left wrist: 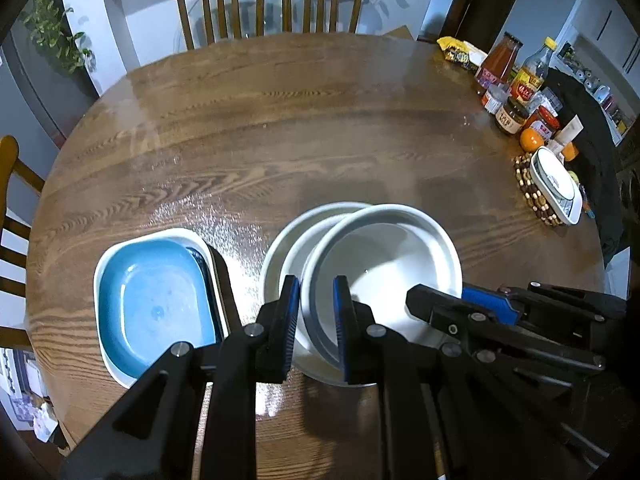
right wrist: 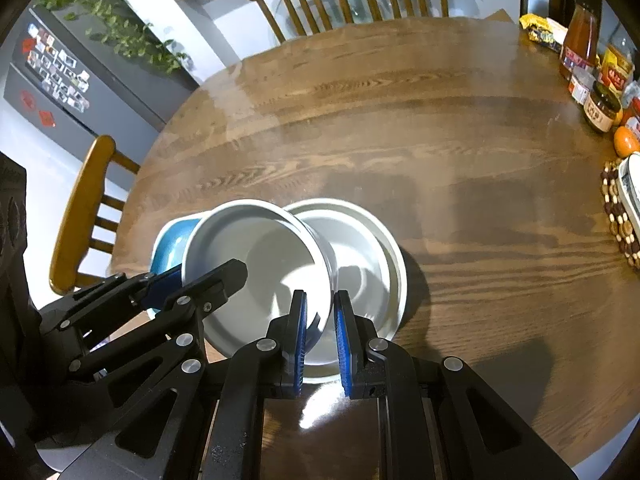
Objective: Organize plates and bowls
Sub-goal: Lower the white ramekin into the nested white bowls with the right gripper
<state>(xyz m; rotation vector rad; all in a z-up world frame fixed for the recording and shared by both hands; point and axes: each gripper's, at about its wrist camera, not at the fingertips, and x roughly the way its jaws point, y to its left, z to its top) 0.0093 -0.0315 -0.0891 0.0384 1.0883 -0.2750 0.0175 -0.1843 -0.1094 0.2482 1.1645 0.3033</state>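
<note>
A white bowl (left wrist: 384, 280) is held tilted over a white round plate (left wrist: 280, 256) on the wooden table. My left gripper (left wrist: 317, 328) is shut on the bowl's left rim. My right gripper (right wrist: 320, 344) is shut on the bowl's (right wrist: 256, 264) right rim and shows at the right of the left wrist view. The white plate (right wrist: 372, 248) lies under and right of the bowl in the right wrist view. A blue square dish (left wrist: 156, 296) sits nested in a white square dish (left wrist: 105, 344) to the left; it also shows in the right wrist view (right wrist: 172, 244).
Bottles and jars (left wrist: 516, 80), an orange (left wrist: 532, 139) and a white scale on a beaded trivet (left wrist: 532, 188) stand at the table's right edge. Wooden chairs (left wrist: 272, 0) stand at the far side and the left (right wrist: 80, 216).
</note>
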